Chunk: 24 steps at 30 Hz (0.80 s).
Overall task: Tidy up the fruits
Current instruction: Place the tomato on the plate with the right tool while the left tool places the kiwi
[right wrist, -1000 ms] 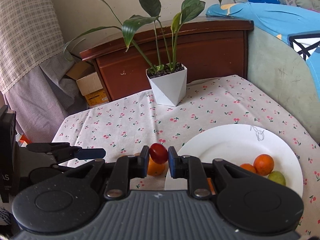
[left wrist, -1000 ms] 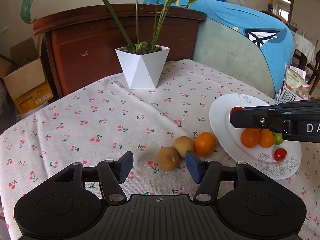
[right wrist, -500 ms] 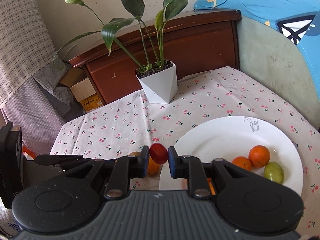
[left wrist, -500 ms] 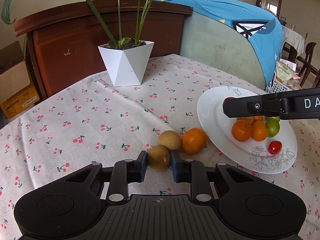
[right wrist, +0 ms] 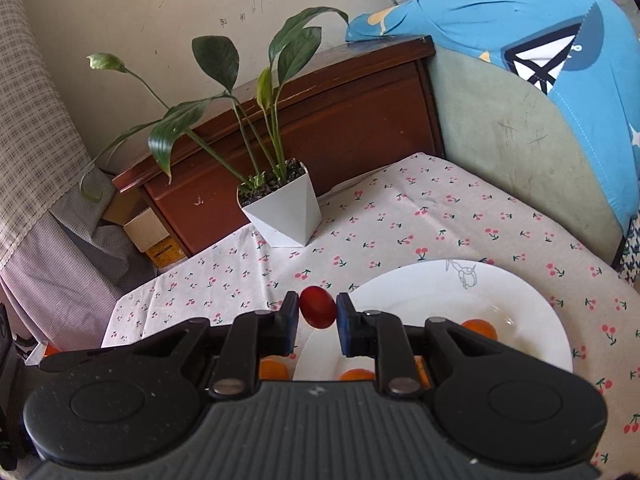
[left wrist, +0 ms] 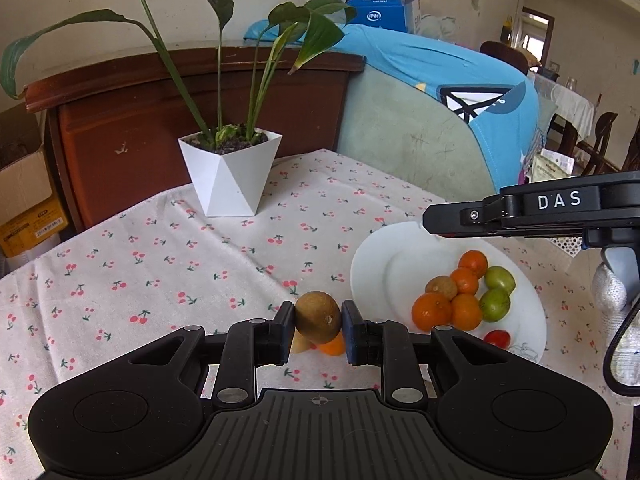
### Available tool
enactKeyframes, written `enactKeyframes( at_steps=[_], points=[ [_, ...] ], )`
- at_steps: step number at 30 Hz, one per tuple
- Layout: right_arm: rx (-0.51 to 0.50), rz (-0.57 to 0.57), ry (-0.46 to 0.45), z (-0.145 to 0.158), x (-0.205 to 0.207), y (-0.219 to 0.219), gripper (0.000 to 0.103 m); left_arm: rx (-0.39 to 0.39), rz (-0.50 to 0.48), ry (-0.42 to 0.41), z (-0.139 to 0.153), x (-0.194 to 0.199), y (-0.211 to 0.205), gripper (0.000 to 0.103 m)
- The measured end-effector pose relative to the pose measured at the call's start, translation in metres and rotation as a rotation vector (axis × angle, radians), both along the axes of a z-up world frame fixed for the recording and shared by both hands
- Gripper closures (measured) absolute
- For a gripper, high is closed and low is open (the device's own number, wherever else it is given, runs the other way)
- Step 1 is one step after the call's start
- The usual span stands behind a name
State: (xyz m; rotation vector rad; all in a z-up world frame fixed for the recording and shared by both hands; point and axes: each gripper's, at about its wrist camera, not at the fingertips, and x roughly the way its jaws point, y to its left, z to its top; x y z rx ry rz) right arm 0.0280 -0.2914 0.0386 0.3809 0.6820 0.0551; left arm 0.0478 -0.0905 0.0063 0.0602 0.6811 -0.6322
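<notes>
L gripper is clenched on a brown round fruit, lifted off the tablecloth near its front edge, just left of the white plate. Another brown fruit and an orange show under it, partly hidden.

R gripper is clamped on a small red fruit, above the plate's left rim.

Step, I'd judge: both fruits mid-carry to the plate, which already holds oranges, two green fruits, a brown one & a red one. Next: move each over bare plate, lower, then let go gently so nothing rolls.

Writing: "DAS" on R gripper's side. Blue box behind has print, too small to read.
</notes>
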Motion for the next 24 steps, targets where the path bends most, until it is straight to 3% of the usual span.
enactKeyframes(
  at_steps=[7,13,24],
  points=[
    [0.018,-0.068,0.022,-0.007,-0.003,-0.023,0.084,-0.067,-0.039,0.045,0.001,0.0,-0.031,0.08],
    [0.028,-0.07,0.045,-0.015,-0.002,-0.027,0.084,-0.088,-0.015,0.072,-0.004,0.007,-0.046,0.08],
    [0.019,-0.083,0.093,-0.029,0.002,-0.026,0.082,-0.081,0.025,0.117,-0.019,0.016,-0.06,0.08]
  ],
)
